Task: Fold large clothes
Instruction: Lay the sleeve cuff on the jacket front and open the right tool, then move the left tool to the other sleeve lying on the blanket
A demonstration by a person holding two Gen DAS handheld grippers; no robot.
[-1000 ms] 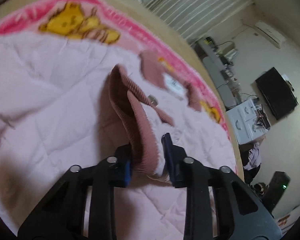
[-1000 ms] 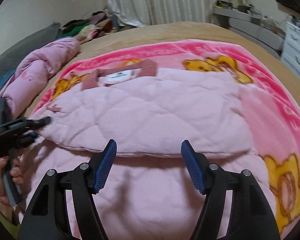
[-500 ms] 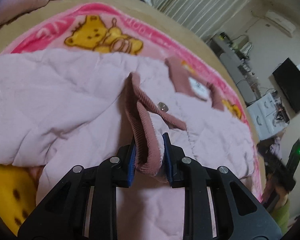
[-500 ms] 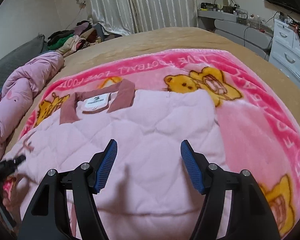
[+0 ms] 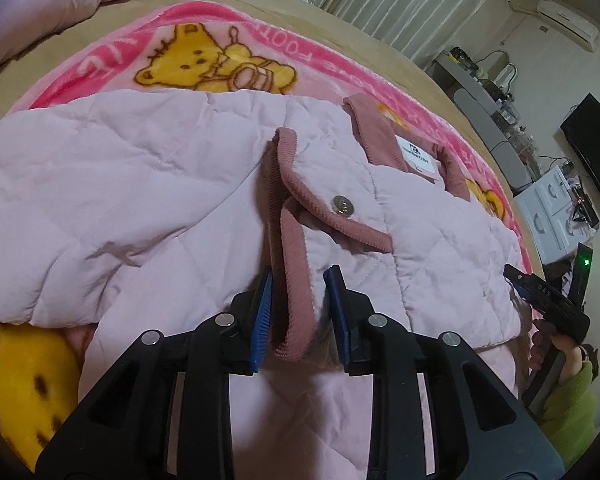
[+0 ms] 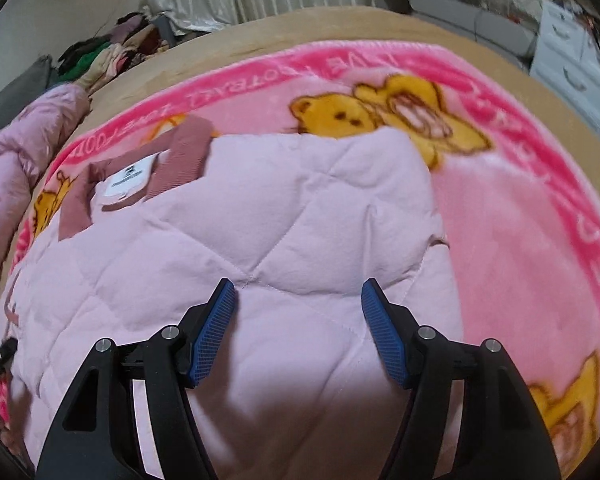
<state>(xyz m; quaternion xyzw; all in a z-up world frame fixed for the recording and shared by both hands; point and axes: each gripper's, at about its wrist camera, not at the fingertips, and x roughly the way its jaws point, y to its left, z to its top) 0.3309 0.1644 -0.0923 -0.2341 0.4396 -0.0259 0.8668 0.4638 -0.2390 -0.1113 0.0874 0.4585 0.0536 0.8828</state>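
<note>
My left gripper has its blue pads parted around the sleeve cuff, no longer pinching it; my right gripper hangs wide open, holding nothing, over the quilted pink jacket. The jacket lies mid-blanket, collar toward the far edge. The puffy sleeve could spring back and undo the fold; either pad may snag the corduroy trim.
</note>
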